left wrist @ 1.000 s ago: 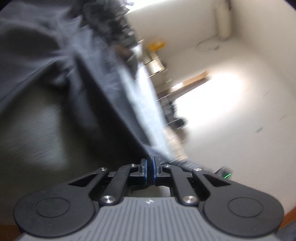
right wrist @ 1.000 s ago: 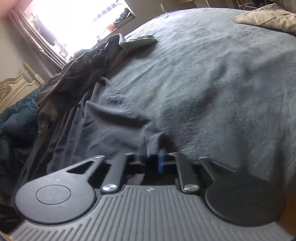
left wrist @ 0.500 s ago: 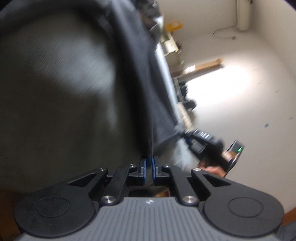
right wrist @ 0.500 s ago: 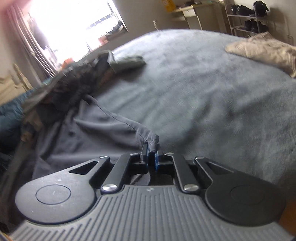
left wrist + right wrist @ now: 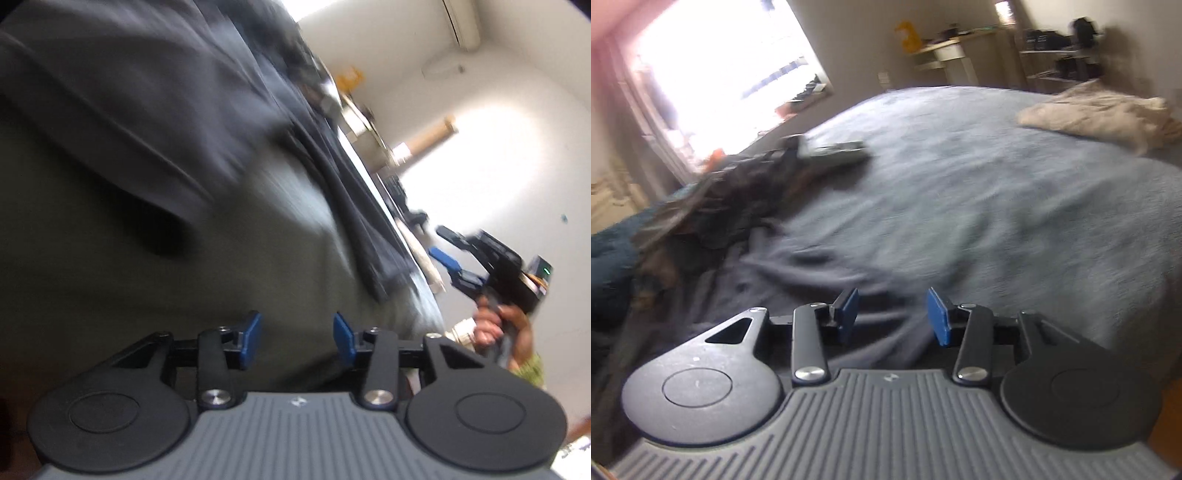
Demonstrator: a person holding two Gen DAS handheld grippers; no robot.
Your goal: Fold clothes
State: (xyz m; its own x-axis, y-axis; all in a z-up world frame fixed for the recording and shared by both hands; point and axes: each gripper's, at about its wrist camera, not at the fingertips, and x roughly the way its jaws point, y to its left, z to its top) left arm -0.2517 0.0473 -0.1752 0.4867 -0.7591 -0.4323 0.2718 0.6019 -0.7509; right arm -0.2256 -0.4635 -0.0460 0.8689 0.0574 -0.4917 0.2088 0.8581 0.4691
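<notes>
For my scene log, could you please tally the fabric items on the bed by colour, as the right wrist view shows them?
Dark grey garment: 1
Beige garment: 1
Dark brownish heap: 1, too blurred to split into pieces
Grey-green folded piece: 1
Total: 4, all on the grey blanket
</notes>
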